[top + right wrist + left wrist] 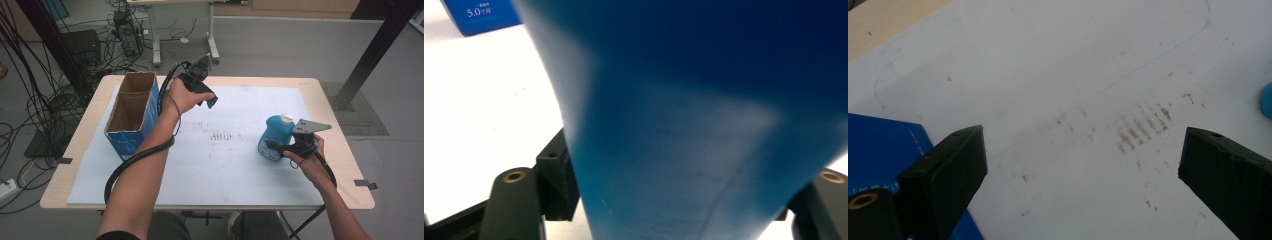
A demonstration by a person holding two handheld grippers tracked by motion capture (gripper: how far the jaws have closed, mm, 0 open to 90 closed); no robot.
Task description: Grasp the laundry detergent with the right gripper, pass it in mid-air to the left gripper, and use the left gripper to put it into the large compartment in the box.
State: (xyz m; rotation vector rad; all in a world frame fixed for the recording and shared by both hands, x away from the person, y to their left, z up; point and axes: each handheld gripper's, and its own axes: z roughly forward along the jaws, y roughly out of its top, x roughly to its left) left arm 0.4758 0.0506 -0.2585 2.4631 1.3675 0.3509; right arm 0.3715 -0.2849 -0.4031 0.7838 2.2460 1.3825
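Observation:
A blue bottle (274, 136) with a white cap stands on the white sheet (220, 170) at the right of the table. My right gripper (274, 147) is shut on its lower body from the near right side. In the right gripper view the bottle (704, 115) sits close between the two black jaws, which press on its sides. My left gripper (206, 98) is held in the air at the back of the table, just right of the box. Its jaws stand wide open in the left gripper view, with my left gripper (1083, 150) holding nothing over the stained sheet.
An open-topped blue cardboard box (131, 114) stands at the table's back left; a corner of the box (878, 145) lies beside the left jaw. A sliver of the bottle (1267, 100) appears at the right edge. Cables and a desk stand beyond the table.

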